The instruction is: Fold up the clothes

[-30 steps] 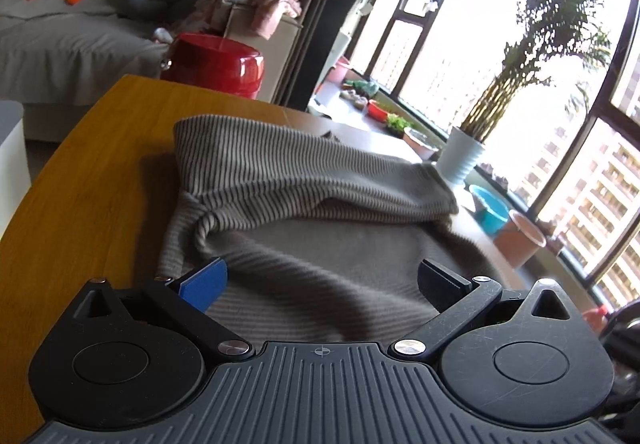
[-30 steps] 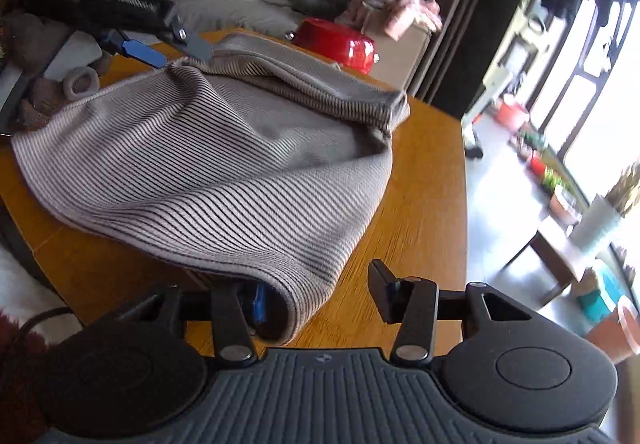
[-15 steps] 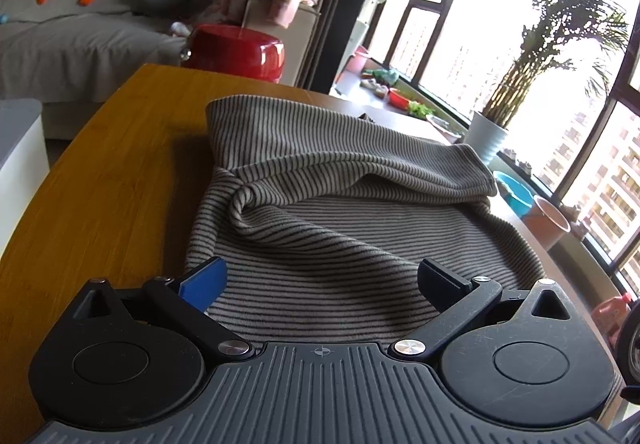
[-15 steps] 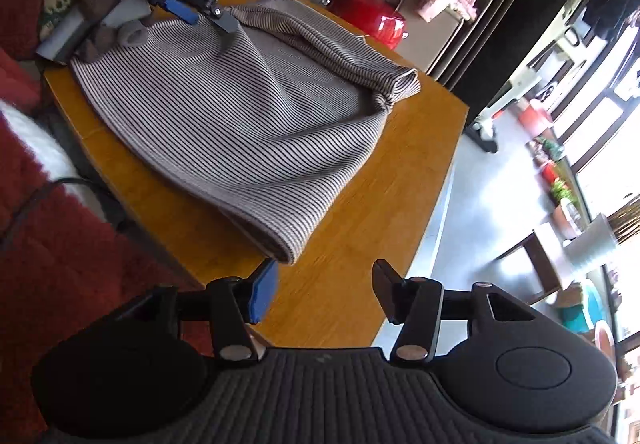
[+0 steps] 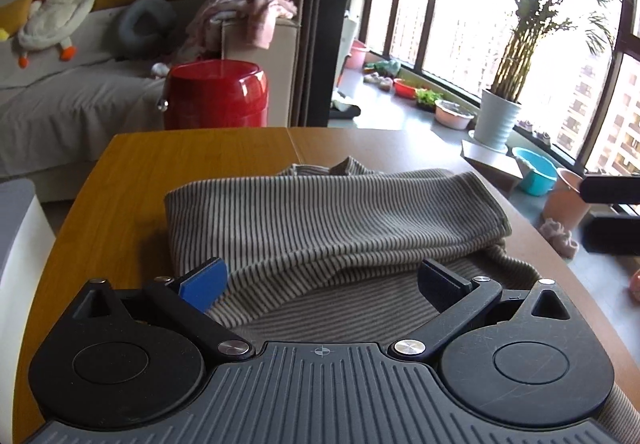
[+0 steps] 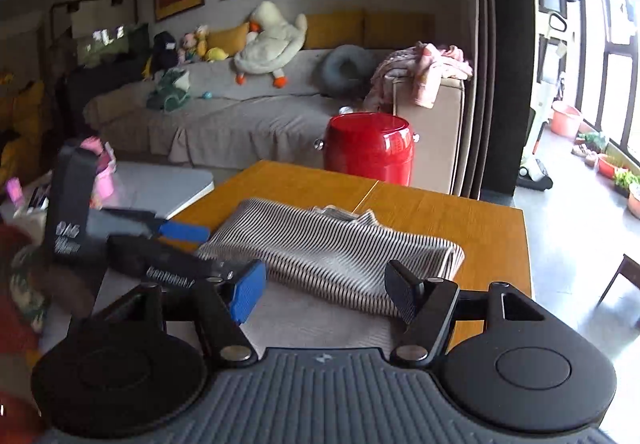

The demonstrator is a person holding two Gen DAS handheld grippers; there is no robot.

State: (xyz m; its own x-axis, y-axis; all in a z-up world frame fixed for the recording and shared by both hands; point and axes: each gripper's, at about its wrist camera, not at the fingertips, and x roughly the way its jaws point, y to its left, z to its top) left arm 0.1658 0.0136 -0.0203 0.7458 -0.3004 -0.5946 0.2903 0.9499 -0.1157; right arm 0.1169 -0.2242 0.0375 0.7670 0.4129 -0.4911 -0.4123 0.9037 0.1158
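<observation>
- My left gripper (image 5: 322, 280) is hovering low over the near part of the striped garment (image 5: 332, 220), its fingers (image 5: 204, 278) spread wide and gripping nothing.
- The striped garment is lying folded over itself on the wooden bench (image 5: 132, 180), a thick fold running across its middle.
- My right gripper (image 6: 326, 290) is sitting at the garment's near right edge, fingers (image 6: 248, 290) spread apart, nothing between them.
- Beyond the garment, a red bin (image 6: 370, 146) is standing past the bench's far edge, with a sofa (image 6: 240, 116) behind it.
</observation>
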